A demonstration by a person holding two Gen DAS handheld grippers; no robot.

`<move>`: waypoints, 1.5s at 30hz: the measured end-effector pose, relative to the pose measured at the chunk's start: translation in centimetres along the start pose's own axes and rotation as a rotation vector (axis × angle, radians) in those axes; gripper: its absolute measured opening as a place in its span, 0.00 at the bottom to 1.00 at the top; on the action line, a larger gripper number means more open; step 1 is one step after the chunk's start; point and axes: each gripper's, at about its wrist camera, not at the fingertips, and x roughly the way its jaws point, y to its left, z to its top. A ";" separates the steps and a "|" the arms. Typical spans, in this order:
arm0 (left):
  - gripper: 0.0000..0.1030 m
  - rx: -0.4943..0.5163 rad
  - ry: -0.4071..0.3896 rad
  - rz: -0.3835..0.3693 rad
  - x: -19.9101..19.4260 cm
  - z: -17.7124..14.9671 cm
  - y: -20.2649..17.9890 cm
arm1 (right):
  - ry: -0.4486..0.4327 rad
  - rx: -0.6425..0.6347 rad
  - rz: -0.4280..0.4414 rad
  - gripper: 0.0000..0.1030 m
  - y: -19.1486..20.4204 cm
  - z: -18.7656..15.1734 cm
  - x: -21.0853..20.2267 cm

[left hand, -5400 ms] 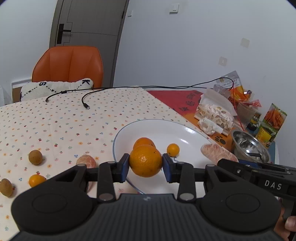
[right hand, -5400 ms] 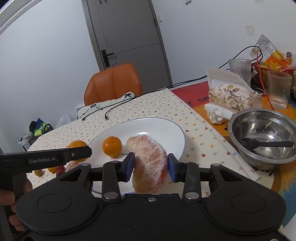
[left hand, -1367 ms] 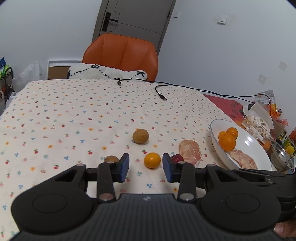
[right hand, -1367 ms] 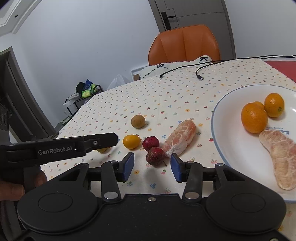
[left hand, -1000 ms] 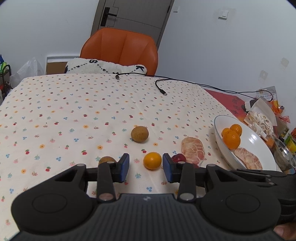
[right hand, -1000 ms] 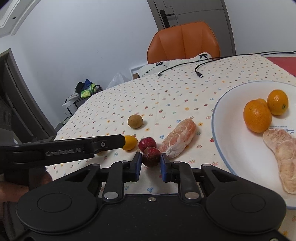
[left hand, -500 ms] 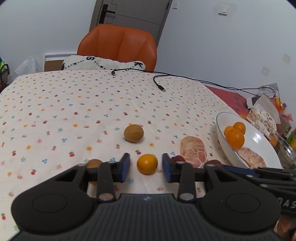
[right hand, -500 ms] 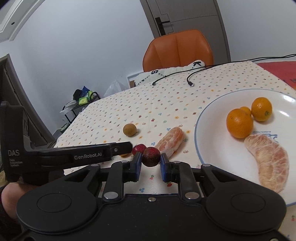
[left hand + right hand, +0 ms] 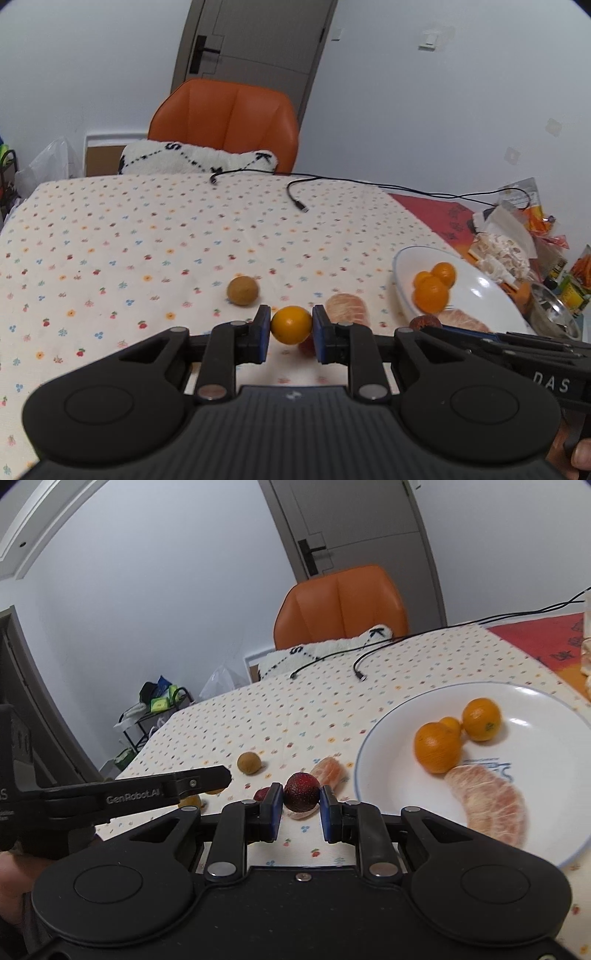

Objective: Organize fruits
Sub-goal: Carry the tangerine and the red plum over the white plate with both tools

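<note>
While the left hand-held gripper (image 9: 291, 334) clamps a small orange fruit (image 9: 291, 325) between its blue pads, the right hand-held gripper (image 9: 301, 806) pinches a dark red fruit (image 9: 301, 796) the same way. A brown round fruit (image 9: 242, 291) and a peeled citrus segment (image 9: 348, 309) lie on the counter (image 9: 129, 240) just beyond the left one. The white plate (image 9: 384, 775) near the counter's right edge holds three oranges (image 9: 437, 746) and another segment (image 9: 491, 800).

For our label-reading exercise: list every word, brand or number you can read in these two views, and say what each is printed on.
"DAS": on the right gripper body, seen from the left wrist view.
"GenRobot.AI": on the left gripper arm, seen from the right wrist view.
"S" and "K": stitched on the white cushion.
Blue print on the plate and the snack packets: too blurred to read.
</note>
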 end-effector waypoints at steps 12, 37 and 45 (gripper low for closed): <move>0.21 0.053 -0.039 -0.041 -1.9 0.3 -4.1 | -0.068 0.030 -0.058 0.19 -2.0 -0.2 -4.0; 0.21 0.140 -0.059 -0.094 -2.3 -0.1 -10.9 | -0.157 0.117 -0.138 0.19 -8.2 -1.1 -9.7; 0.21 0.152 -0.042 -0.108 -1.3 -0.3 -12.0 | -0.166 0.144 -0.160 0.19 -9.7 -1.5 -10.4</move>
